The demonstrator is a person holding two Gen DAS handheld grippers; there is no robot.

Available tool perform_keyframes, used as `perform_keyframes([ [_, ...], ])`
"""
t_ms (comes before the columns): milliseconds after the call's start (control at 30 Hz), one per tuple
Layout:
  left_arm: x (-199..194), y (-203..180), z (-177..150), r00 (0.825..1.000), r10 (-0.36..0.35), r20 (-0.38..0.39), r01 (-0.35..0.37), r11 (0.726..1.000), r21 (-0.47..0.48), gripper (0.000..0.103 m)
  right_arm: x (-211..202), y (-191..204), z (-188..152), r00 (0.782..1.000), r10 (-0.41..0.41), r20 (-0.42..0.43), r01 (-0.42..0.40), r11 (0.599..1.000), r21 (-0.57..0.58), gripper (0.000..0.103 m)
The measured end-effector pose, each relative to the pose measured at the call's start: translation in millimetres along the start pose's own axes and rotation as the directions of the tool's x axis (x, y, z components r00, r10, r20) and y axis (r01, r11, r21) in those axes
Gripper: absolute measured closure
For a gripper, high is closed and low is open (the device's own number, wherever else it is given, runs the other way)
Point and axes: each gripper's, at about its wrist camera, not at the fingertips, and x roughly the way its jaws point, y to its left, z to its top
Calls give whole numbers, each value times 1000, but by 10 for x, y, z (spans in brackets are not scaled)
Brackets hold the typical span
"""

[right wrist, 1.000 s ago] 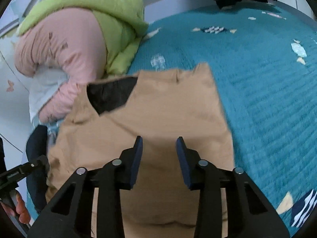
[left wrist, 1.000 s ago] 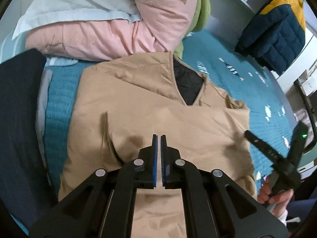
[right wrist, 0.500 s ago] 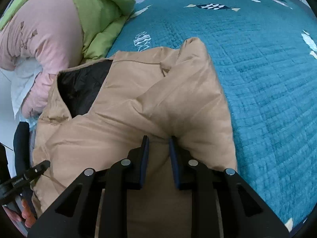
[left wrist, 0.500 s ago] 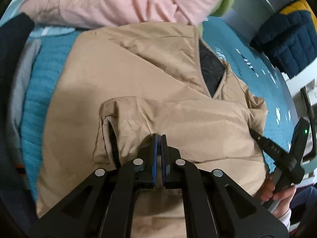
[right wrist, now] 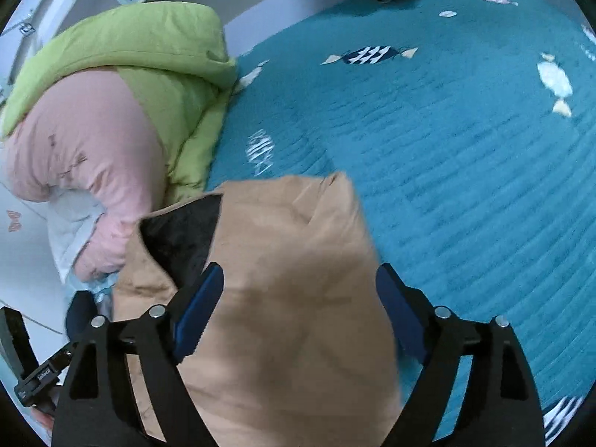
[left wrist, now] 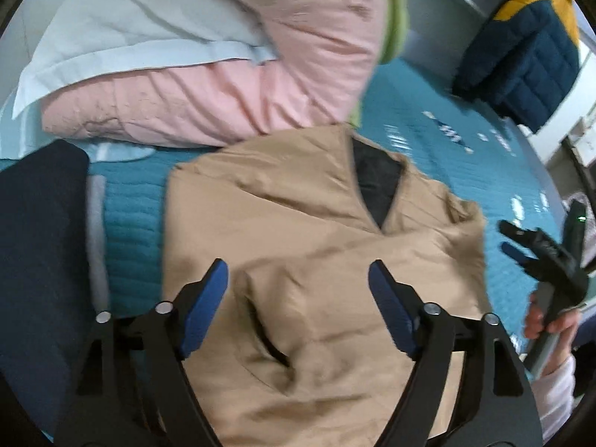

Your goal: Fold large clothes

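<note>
On the bed: a tan jacket (left wrist: 305, 246) lies on the teal bedspread (right wrist: 447, 156), in the middle of the left wrist view.
Jacket neck: it points to 12 o'clock, and the black lining (left wrist: 376, 186) shows in the V.
Jacket sleeve: a folded sleeve lies across the front, with its cuff opening near 6 o'clock.
Left hand-held gripper (left wrist: 298, 279): its jaws have just been opening and now stand wide apart over the sleeve, not pinching the cloth.
Right hand-held gripper (right wrist: 300, 283): its jaws have just been opening too and stand wide, with the jacket under them but not squeezed.
Pink quilt (left wrist: 231, 85): at 11 o'clock from the jacket, touching its top edge.
Green quilt (right wrist: 149, 59): piled on the pink one.
Dark blue cloth (left wrist: 37, 246): at 9 o'clock, beside the jacket.
Navy and yellow jacket (left wrist: 529, 44): at 2 o'clock, well apart.
</note>
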Motion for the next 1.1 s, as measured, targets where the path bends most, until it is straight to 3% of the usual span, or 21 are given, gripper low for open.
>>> perform_keyframes([
  [67, 151, 110, 116, 999, 31, -26, -32, 999, -34, 22, 97, -9, 75, 999, -32, -15, 32, 999, -19, 22],
  [267, 582, 542, 349, 994, 18, -105, -38, 980, -194, 19, 473, -127, 234, 989, -102, -108, 97, 994, -52, 22],
  [367, 775, 698, 447, 991, 18, -130, -49, 970, -238, 20, 660, -185, 272, 985, -89, -147, 85, 996, -35, 22],
  [500, 1037, 846, 562, 991, 21, -135, -58, 959, -278, 20, 844, -244, 331, 985, 5, -175, 0, 1000, 26, 22],
  [567, 1164, 940, 536, 991, 11, -137, -56, 942, -330, 20, 960, -240, 354, 981, -17, -192, 25, 999, 38, 19],
  [633, 1192, 992, 481, 995, 18, -95, -54, 919, -391, 20, 973, -172, 371, 988, -32, -154, 36, 999, 19, 19],
  [667, 1185, 965, 476, 995, 30, -91, -62, 923, -379, 31, 970, -110, 368, 989, -44, -140, 42, 999, -18, 28],
  [700, 1177, 928, 478, 993, 56, -101, -88, 934, -346, 41, 956, -8, 349, 986, -119, -115, 107, 989, -102, 54],
  [733, 1157, 870, 477, 990, 83, -116, -114, 951, -287, 56, 962, 52, 327, 976, -194, -100, 176, 970, -169, 67],
  [767, 1124, 835, 469, 990, 83, -117, -111, 961, -254, 71, 950, 88, 301, 974, -208, -91, 186, 961, -207, 75],
  [800, 1066, 820, 465, 992, 56, -112, -82, 967, -241, 77, 895, 90, 285, 981, -175, -84, 155, 967, -205, 85],
  [867, 970, 836, 460, 995, 26, -100, -51, 963, -264, 84, 767, 93, 268, 991, -108, -78, 94, 980, -174, 87],
  [1000, 720, 823, 464, 998, 14, -64, -30, 965, -260, 85, 426, 287, 211, 991, -135, 12, 134, 961, -243, 88],
  [1100, 435, 750, 450, 1000, -2, -22, -3, 973, -232, 85, 120, 356, 159, 992, -111, 60, 122, 962, -244, 88],
])
